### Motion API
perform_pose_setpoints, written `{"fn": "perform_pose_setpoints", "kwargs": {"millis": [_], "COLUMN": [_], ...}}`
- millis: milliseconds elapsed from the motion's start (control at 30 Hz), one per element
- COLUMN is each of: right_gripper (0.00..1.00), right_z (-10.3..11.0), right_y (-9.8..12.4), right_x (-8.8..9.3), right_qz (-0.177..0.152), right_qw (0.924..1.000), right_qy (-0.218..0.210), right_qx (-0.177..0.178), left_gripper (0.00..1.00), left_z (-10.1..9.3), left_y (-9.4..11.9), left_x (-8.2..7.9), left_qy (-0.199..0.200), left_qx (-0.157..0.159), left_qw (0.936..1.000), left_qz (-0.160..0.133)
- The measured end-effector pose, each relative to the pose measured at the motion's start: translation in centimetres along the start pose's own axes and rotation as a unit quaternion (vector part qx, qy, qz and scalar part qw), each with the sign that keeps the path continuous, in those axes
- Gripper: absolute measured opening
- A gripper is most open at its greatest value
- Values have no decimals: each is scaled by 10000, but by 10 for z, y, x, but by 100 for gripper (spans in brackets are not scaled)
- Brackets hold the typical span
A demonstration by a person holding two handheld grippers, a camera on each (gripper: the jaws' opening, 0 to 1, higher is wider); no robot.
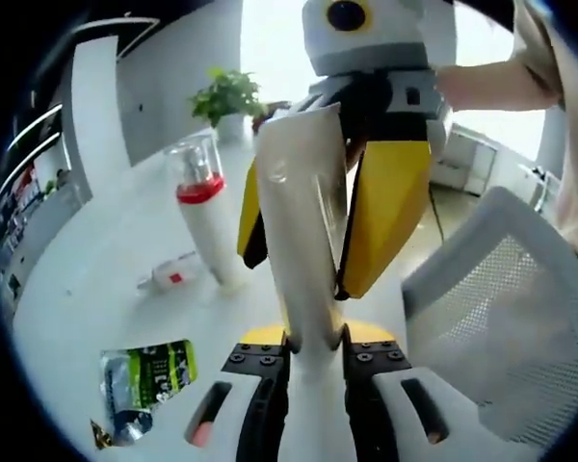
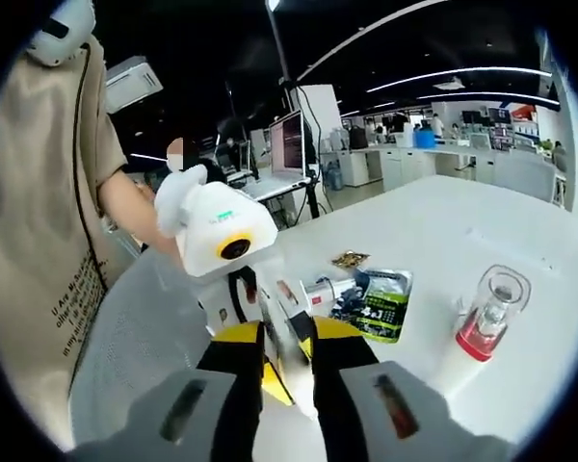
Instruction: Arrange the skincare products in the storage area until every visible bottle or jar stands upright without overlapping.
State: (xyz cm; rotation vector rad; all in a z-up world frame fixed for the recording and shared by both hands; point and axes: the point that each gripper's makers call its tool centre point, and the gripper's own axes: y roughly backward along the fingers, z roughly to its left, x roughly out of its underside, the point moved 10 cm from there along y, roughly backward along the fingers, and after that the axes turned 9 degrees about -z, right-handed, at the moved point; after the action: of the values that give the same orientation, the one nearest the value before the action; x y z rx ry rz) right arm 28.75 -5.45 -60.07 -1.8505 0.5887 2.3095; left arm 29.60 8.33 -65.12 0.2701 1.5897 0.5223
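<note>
White tube [image 1: 308,221], red-banded bottle [image 1: 204,207], green-black sachet [image 1: 146,380]

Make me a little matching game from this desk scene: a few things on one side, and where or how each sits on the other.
Things:
1. white tube
2. bottle with clear cap and red band
3. small white bottle
4. green sachet

States:
A. lying flat on the table
B. standing upright
C. lying on its side
D. held between both grippers

Pairs: 1-D, 2-B, 3-C, 4-A
</note>
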Motion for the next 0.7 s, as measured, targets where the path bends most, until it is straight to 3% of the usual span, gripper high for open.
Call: {"fn": "perform_pose_setpoints", "kwargs": {"millis": [333,700], "right_gripper": [42,60], "right_z": [0,9], "right_y": [16,27], "right_x": [13,31], "right_qz": [-104,-217], "right_qw": [9974,9873], "right_qy": [-336,-811], "right_qx": [636,1351], "left_gripper": [16,16], "left_z": [13,42], "left_y": [-4,-13], "left_x": [-2,-6], "left_qy": [-104,-148], "left_qx": [86,177], "left_qw": [9999,9997], "left_qz": [-54,-80]}}
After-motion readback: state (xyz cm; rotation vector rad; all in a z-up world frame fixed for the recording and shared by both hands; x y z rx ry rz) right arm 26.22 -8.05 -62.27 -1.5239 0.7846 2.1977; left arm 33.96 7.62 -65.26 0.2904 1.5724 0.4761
